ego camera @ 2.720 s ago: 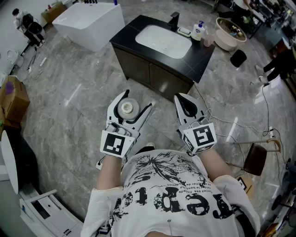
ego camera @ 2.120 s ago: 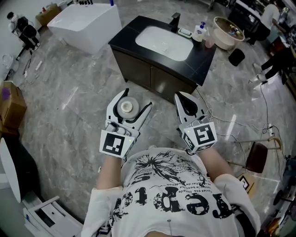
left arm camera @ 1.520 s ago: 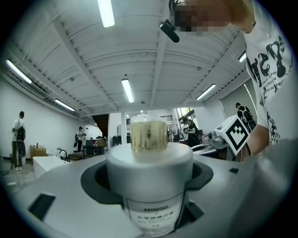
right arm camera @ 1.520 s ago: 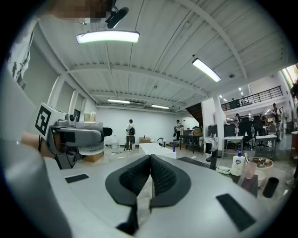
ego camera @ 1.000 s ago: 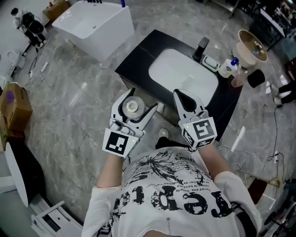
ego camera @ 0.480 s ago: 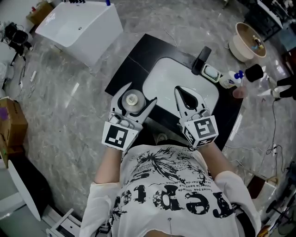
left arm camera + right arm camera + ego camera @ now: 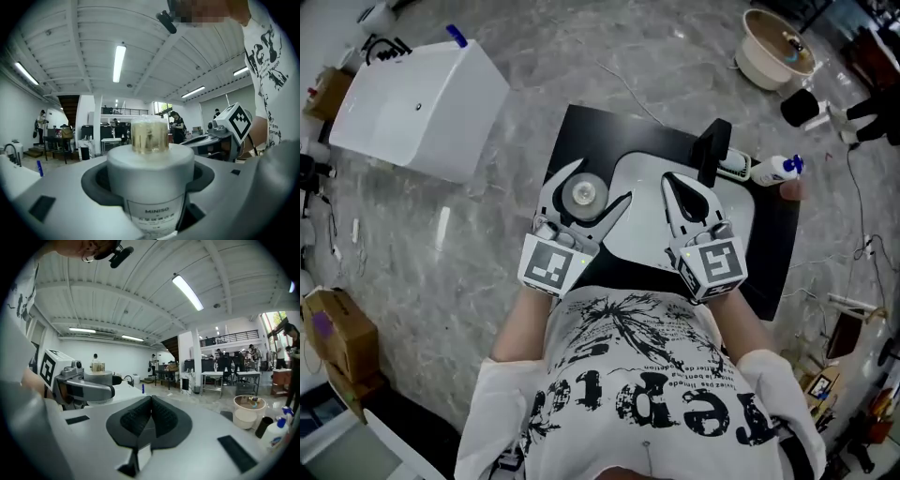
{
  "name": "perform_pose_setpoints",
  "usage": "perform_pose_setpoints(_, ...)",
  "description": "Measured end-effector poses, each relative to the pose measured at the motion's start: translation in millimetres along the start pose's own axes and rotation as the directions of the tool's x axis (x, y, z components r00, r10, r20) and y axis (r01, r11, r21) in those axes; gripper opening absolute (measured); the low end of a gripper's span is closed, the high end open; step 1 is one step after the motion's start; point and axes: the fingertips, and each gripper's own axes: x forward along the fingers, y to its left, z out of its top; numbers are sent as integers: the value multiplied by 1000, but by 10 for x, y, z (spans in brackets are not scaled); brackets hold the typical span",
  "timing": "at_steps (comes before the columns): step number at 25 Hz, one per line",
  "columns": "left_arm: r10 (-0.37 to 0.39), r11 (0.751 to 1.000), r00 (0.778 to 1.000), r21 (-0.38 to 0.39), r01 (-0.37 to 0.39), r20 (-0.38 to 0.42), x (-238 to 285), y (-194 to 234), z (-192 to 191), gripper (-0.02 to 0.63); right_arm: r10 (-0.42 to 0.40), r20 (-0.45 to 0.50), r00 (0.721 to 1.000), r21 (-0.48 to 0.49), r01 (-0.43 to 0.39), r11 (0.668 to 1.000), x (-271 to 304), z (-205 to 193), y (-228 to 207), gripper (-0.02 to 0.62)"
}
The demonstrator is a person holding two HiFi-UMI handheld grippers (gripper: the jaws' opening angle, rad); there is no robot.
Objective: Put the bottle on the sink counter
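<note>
**At the counter now, bottle still clamped in my left gripper**

The sink counter (image 7: pixel 574 131) was well ahead of me a moment ago and now lies right under both grippers. My left gripper (image 7: pixel 600 184) keeps its jaws closed round the white bottle (image 7: pixel 580 193). The bottle is upright, yellowish cap on top, and hangs over the counter's left strip just beside the basin (image 7: pixel 642 167). My right gripper (image 7: pixel 672 180) is pinched together on nothing, above the basin and near the faucet (image 7: pixel 711 155). I judge the carry done. What remains is lowering the bottle onto bare black top, not into the basin, then letting go.
</note>
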Motion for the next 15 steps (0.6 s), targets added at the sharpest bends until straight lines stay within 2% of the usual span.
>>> perform_pose_setpoints(4,-98,995,995,6,98,-19,323,428,-205,350,-72,3,997,41,72,997,465,-38,-170,14)
perform_pose_setpoints(9,-195,980,979,20,196,-56,678,748,-683,350,-123,-31,992,66,125,990,900,-356,-303,14)
perform_pose_setpoints(11,-226,973,970,26,229,-89,792,820,-942,350,-151,-62,986,69,156,985,1026,-524,-352,14)
perform_pose_setpoints(15,-264,964,944,-41,261,-197,1026,965,-1509,350,-216,-127,968,71,226,972,1294,-844,-516,14)
